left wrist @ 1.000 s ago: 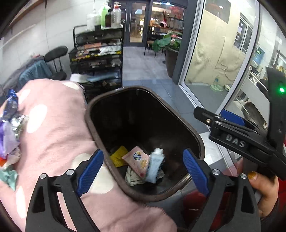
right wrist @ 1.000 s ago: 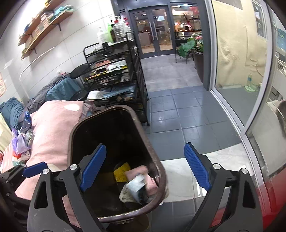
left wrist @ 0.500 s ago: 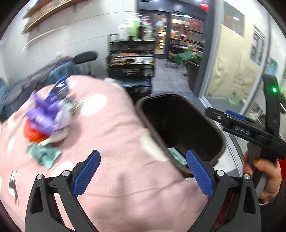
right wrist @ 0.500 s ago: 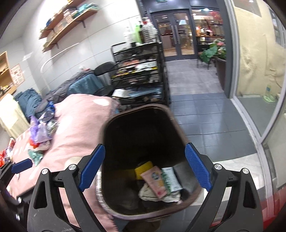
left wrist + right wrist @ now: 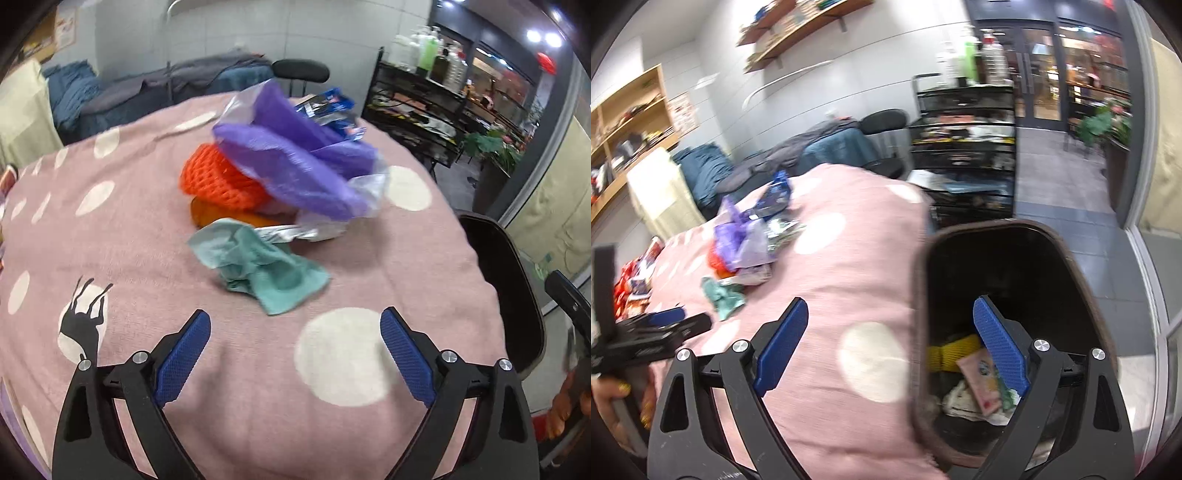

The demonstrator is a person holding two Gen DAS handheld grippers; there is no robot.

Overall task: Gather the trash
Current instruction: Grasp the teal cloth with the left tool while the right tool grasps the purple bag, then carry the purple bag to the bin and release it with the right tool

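Tongs, left [image 5: 295, 354] and right [image 5: 890, 354], both released and empty; crumpled teal tissue [image 5: 258, 269] at centre frame judged light, soft, best pinched at its raised folds.

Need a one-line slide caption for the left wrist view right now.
Open left hand-held gripper faces a teal crumpled tissue and purple bag on the pink dotted cloth.

bin [image 5: 517, 295] cut by edge, shelf items [image 5: 628, 140] blurred
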